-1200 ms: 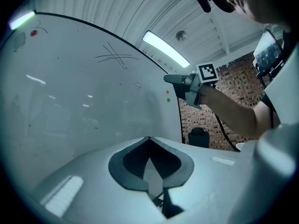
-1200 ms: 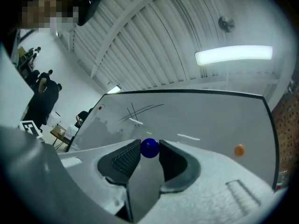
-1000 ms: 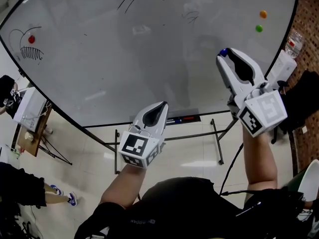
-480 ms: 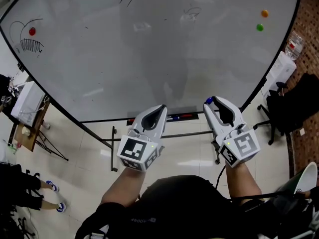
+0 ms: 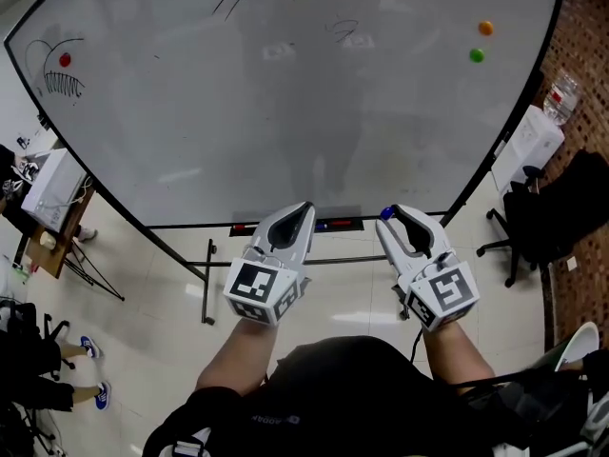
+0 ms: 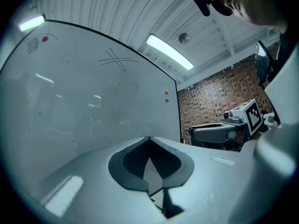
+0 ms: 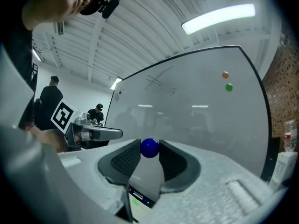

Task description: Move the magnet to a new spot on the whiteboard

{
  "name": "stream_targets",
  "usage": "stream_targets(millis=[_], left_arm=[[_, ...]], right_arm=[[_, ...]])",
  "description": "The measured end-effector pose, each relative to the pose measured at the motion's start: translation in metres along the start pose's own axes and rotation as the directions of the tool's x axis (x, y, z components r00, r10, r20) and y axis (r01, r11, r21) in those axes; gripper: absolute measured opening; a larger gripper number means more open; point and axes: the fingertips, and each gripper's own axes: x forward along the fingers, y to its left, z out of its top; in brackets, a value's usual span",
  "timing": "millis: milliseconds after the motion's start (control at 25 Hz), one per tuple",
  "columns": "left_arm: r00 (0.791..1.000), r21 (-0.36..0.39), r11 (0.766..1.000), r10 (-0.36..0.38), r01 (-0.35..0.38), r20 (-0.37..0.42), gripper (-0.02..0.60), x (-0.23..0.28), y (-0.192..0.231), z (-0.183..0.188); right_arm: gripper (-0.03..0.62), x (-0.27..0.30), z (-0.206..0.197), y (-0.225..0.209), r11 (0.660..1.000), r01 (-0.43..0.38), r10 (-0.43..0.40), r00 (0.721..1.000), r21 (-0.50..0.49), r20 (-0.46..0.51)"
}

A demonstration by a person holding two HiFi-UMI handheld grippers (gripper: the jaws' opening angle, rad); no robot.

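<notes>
A round blue magnet (image 7: 149, 147) sits pinched between the tips of my right gripper (image 7: 149, 149), which is shut on it; in the head view it shows as a blue dot (image 5: 386, 213) at the tip of that gripper (image 5: 392, 219), held low, in front of the whiteboard's bottom edge. The big whiteboard (image 5: 285, 103) fills the upper half and carries an orange magnet (image 5: 485, 28), a green magnet (image 5: 476, 55) and a red magnet (image 5: 65, 60). My left gripper (image 5: 303, 209) hangs beside the right one, its jaws closed with nothing in them (image 6: 149, 139).
Pens lie in the tray (image 5: 328, 225) under the board. The board stands on a metal frame (image 5: 207, 288). A white box with a bottle (image 5: 533, 136) and a black chair (image 5: 557, 212) stand at the right. A desk (image 5: 48, 208) and people's legs are at the left.
My right gripper, with the blue magnet in it, has come down and leftward from the board's right side to below its bottom edge. The left gripper has barely moved.
</notes>
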Motion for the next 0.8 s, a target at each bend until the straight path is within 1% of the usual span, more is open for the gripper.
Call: stream_targets(millis=[200, 400, 800], left_arm=[[1.000, 0.007, 1.000, -0.001, 0.001, -0.007, 0.015, 0.005, -0.019, 0.005], [1.000, 0.005, 1.000, -0.012, 0.012, -0.017, 0.015, 0.011, -0.033, -0.001], [1.000, 0.016, 1.000, 0.003, -0.002, -0.022, 0.015, 0.013, -0.043, 0.000]], right_arm=[[0.110, -0.013, -0.001, -0.009, 0.999, -0.010, 0.010, 1.000, 0.031, 0.000], [0.110, -0.025, -0.005, -0.020, 0.999, -0.006, 0.006, 1.000, 0.044, 0.000], [0.110, -0.030, -0.005, -0.017, 0.998, -0.047, 0.046, 0.999, 0.041, 0.008]])
